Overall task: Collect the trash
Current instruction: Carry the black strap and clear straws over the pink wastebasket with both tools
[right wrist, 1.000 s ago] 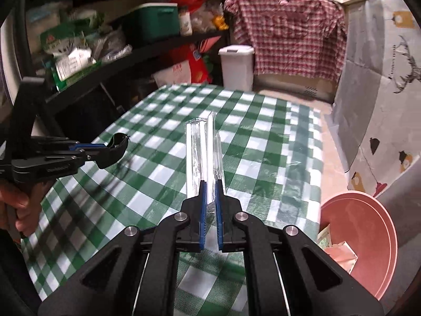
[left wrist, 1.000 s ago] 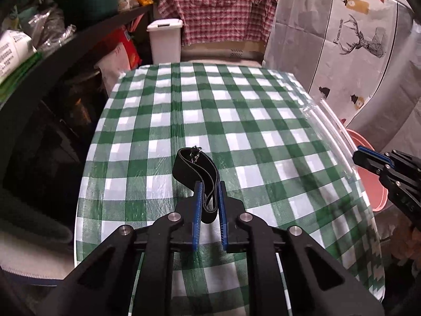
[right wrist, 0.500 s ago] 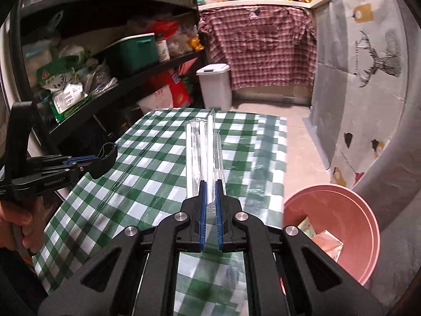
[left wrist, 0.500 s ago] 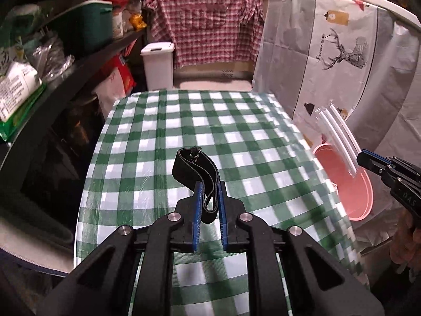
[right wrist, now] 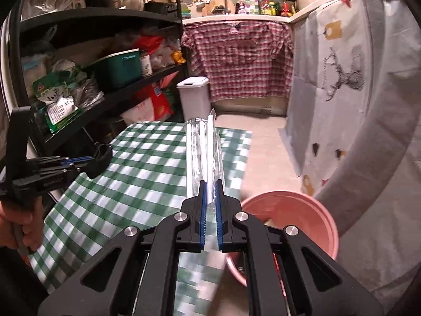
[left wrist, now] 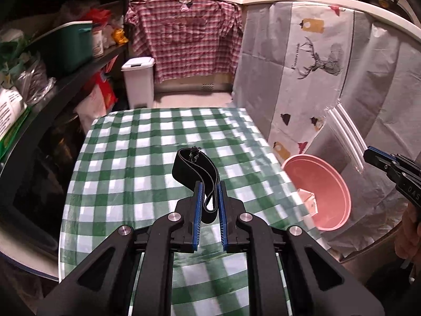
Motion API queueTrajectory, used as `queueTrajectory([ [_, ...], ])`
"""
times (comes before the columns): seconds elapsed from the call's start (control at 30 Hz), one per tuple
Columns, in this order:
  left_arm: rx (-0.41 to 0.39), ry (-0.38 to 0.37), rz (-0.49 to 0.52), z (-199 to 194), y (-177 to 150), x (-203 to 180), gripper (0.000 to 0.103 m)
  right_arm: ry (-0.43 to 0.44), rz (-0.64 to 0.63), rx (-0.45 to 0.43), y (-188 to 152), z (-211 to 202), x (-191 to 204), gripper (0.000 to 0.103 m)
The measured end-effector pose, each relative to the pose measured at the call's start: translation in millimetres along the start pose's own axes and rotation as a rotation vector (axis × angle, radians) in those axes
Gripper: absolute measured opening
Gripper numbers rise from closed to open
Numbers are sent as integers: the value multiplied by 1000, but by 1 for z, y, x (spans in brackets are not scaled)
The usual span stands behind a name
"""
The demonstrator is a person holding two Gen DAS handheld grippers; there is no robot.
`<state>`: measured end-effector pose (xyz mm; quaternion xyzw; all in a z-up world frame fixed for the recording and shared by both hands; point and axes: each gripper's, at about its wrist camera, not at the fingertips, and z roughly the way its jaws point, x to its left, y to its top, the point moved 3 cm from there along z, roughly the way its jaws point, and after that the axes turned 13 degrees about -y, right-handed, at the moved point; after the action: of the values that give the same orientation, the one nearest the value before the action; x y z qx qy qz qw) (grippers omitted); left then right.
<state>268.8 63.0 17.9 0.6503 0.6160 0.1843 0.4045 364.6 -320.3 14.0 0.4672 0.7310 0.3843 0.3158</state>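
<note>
Since a second ago, we are swinging both grippers off the table (left wrist: 126, 163) toward the pink bin (right wrist: 310, 210), already holding scraps: the right gripper (right wrist: 209, 205) clamping the clear wrapper (right wrist: 204, 152), the left gripper (left wrist: 209, 205) clamping the black strap (left wrist: 194, 168), both undropped.

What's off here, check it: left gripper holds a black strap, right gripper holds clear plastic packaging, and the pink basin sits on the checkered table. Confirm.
One error: the pink basin stands beside the checkered table, lower down, not on it, as the right wrist view shows. The left gripper does hold the black strap, the right gripper the clear plastic packaging.
</note>
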Motion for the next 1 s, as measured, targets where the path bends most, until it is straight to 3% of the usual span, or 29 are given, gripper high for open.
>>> queueTrajectory([
  [0.3, 3, -50, 46, 17, 7, -40, 12, -84, 133, 26, -19, 12, -53, 7],
  [0.7, -29, -140, 108, 39, 22, -109, 12, -139, 164, 34, -30, 23, -82, 7],
  [1.0, -16, -199, 94, 78, 25, -144, 12, -151, 221, 65, -36, 33, -104, 7],
])
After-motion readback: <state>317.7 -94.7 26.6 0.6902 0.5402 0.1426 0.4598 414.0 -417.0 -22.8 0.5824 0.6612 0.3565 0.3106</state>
